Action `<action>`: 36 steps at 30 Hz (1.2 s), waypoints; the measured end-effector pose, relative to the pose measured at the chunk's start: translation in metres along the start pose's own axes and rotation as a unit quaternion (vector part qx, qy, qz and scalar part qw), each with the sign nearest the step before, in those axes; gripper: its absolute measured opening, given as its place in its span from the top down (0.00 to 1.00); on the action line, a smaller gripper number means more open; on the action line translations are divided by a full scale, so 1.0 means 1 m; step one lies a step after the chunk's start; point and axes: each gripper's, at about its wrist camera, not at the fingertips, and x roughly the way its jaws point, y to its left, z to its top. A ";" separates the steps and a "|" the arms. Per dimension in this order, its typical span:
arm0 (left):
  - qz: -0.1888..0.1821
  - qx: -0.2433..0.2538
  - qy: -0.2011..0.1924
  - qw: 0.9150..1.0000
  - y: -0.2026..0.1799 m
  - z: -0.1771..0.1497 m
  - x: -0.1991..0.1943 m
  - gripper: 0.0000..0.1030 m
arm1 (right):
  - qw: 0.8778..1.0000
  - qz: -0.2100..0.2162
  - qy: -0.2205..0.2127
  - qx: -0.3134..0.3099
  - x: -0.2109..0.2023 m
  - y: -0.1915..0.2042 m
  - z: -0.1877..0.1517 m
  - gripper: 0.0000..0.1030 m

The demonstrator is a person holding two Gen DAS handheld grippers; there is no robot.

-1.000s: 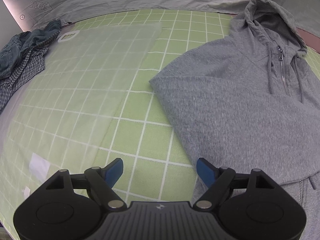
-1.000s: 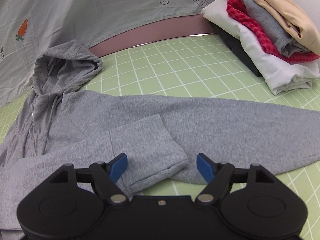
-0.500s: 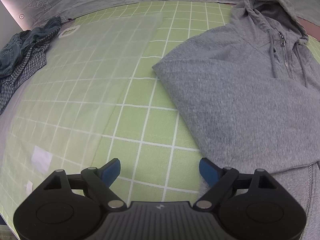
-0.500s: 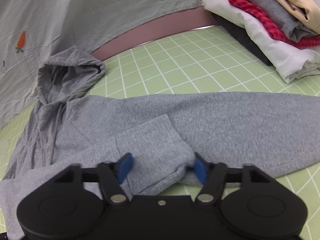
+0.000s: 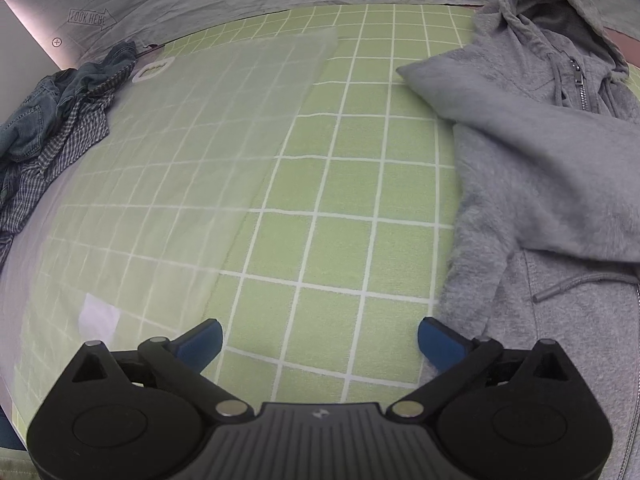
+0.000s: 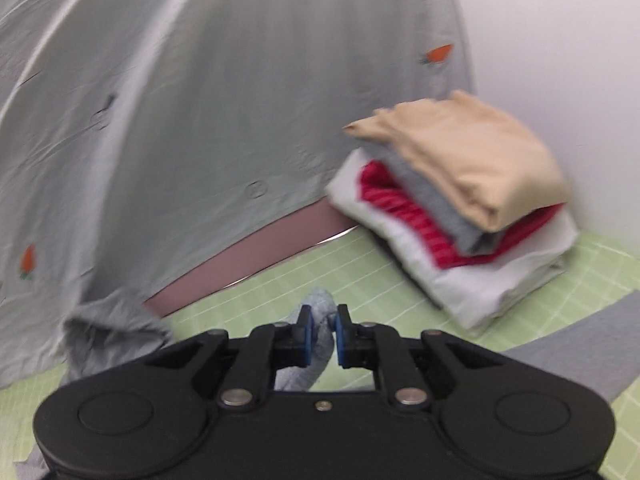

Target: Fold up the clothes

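Right gripper point(image 6: 320, 332) clamped on hoodie point(image 5: 560, 184) sleeve cuff point(image 6: 316, 308). Left gripper point(image 5: 320, 340) spread wide, empty, hoodie edge just beside its right finger.

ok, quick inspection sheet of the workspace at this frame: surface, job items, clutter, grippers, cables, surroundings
Surface: green grid mat; translucent sheet lies on its left part.
Job's things: grey hoodie lying on the mat, zip up; sleeve cuff lifted.
Clutter: folded clothes stack at the back right; crumpled denim and checked shirt at the far left.
Grippers: left gripper open above bare mat; right gripper shut on the cuff.
Cables: nothing seen.
Surroundings: grey cloth backdrop with carrot prints; right view blurred.
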 end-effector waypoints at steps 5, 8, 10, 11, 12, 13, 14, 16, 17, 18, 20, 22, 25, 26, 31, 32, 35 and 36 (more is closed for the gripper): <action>-0.009 -0.013 0.009 1.000 0.004 0.001 0.002 0.01 | 0.993 -0.090 0.066 -0.038 0.030 -0.042 -0.005 0.71; -0.024 -0.037 0.011 0.999 0.009 0.006 0.000 0.01 | 0.990 -0.098 0.086 -0.046 0.027 -0.046 -0.023 0.47; -0.039 -0.047 -0.010 0.998 0.010 0.009 -0.009 0.01 | 0.990 -0.095 0.100 -0.042 0.026 -0.047 -0.033 0.43; -0.048 -0.048 -0.021 0.997 0.010 0.012 -0.014 0.01 | 0.989 -0.096 0.106 -0.037 0.024 -0.047 -0.039 0.40; -0.060 -0.039 -0.032 0.997 0.006 0.014 -0.018 0.01 | 0.989 -0.096 0.112 -0.032 0.022 -0.047 -0.046 0.39; -0.072 -0.029 -0.043 0.996 0.001 0.017 -0.022 0.01 | 0.988 -0.097 0.117 -0.027 0.020 -0.047 -0.052 0.37; -0.083 -0.014 -0.050 0.995 -0.006 0.019 -0.024 0.01 | 0.988 -0.095 0.122 -0.023 0.018 -0.046 -0.057 0.36; -0.101 0.018 -0.061 0.993 -0.020 0.023 -0.025 0.01 | 0.987 -0.090 0.132 -0.014 0.015 -0.043 -0.066 0.33; -0.109 0.035 -0.064 0.991 -0.030 0.024 -0.024 0.01 | 0.987 -0.089 0.136 -0.016 0.014 -0.041 -0.069 0.33; -0.116 0.052 -0.067 0.990 -0.038 0.026 -0.024 0.01 | 0.986 -0.087 0.141 -0.017 0.014 -0.039 -0.073 0.33; -0.124 0.076 -0.072 0.987 -0.052 0.028 -0.022 0.01 | 0.985 -0.084 0.148 -0.020 0.012 -0.035 -0.079 0.32; -0.127 0.099 -0.077 0.984 -0.065 0.030 -0.020 0.01 | 0.985 -0.081 0.154 -0.018 0.010 -0.033 -0.083 0.31; -0.105 0.117 -0.087 0.984 -0.073 0.032 -0.014 0.01 | 0.983 -0.079 0.162 -0.024 0.009 -0.029 -0.088 0.30; -0.097 0.115 -0.090 0.984 -0.072 0.033 -0.013 0.01 | 0.983 -0.080 0.164 -0.027 0.008 -0.029 -0.089 0.30; -0.091 0.064 -0.110 0.988 -0.048 0.035 -0.011 0.00 | 0.981 -0.088 0.172 -0.031 0.008 -0.026 -0.094 0.30; -0.095 0.064 -0.109 0.987 -0.046 0.034 -0.012 0.00 | 0.980 -0.089 0.174 -0.031 0.008 -0.025 -0.095 0.30; -0.108 0.062 -0.106 0.986 -0.042 0.032 -0.013 0.01 | 0.979 -0.087 0.180 -0.030 0.008 -0.025 -0.098 0.30; -0.113 0.062 -0.106 0.986 -0.041 0.031 -0.013 0.01 | 0.979 -0.086 0.183 -0.031 0.008 -0.024 -0.099 0.30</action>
